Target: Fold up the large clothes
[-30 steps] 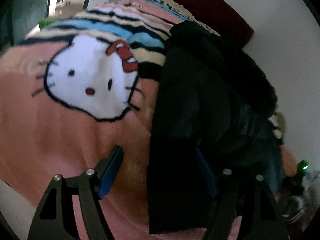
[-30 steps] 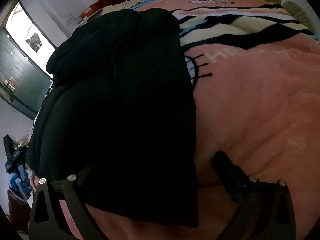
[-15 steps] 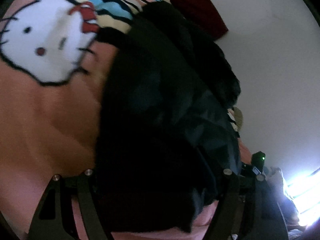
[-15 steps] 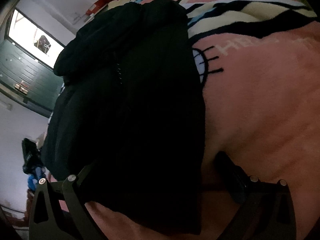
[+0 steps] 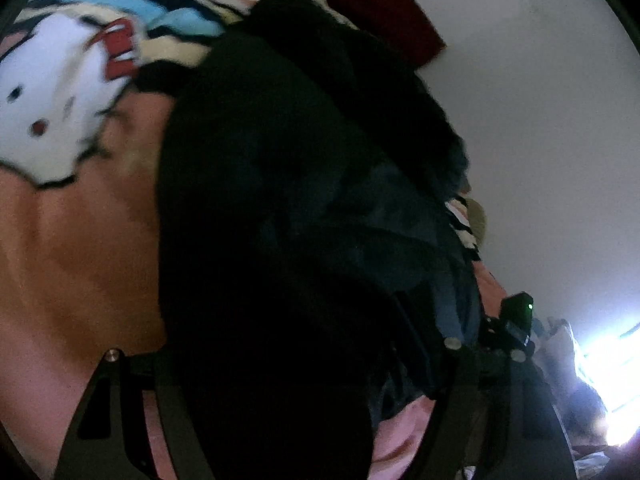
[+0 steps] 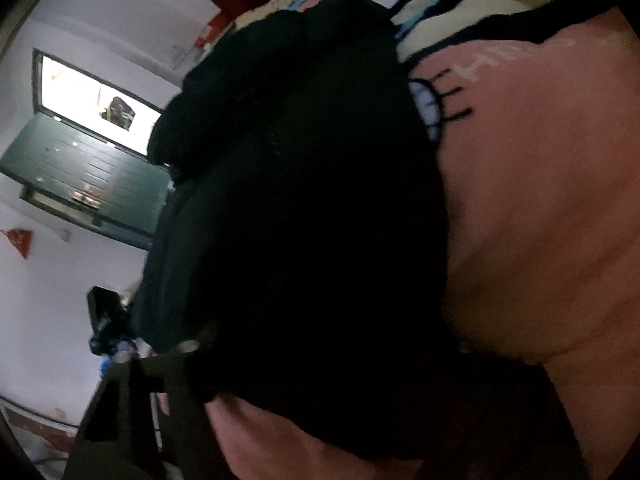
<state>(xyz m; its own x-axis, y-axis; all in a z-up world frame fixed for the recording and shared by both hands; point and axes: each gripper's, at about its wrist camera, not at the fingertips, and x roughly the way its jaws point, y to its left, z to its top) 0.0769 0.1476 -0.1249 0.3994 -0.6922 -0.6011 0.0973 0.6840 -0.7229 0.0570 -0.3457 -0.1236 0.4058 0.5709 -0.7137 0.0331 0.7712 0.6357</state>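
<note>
The black garment [image 5: 280, 208] lay bunched on the pink cartoon blanket [image 5: 72, 264] covering the bed, so dark that its folds and edges were hard to make out. The left gripper [image 5: 292, 368] stood wide, its fingers buried under the near hem; whether they pressed the cloth could not be told. The right gripper [image 6: 340, 380] was closing with the garment's edge between its fingers, their tips lost in blackness, any grip unclear. The other gripper showed dimly at each frame's edge.
</note>
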